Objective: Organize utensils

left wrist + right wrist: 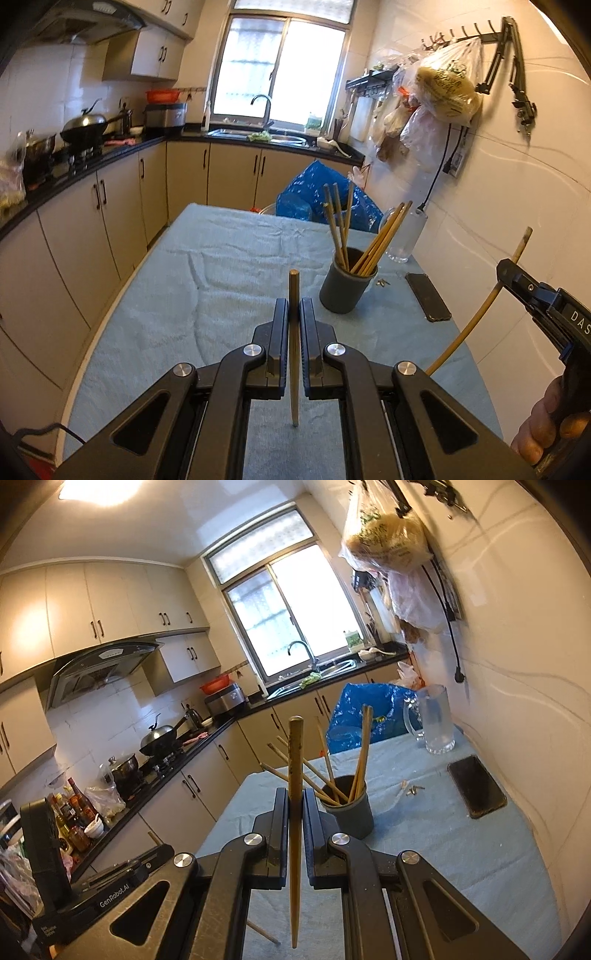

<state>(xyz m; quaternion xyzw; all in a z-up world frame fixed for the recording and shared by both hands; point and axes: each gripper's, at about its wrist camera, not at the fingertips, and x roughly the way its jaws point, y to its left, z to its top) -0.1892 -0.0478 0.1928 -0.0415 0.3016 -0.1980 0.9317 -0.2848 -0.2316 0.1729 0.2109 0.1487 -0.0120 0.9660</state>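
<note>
Left claw clamped mid-shaft on a thin brown wooden chopstick, tip touching the blue cloth-covered tabletop. Ahead-right, dark grey cylindrical holder with chopsticks. Right claw gripping another wooden chopstick likewise. Light, stiff, slippery; best pinched mid-length.

Small objects beside the phone: too small to identify. Chopstick bases hidden inside the grey cup. Counter bottles' labels illegible.
</note>
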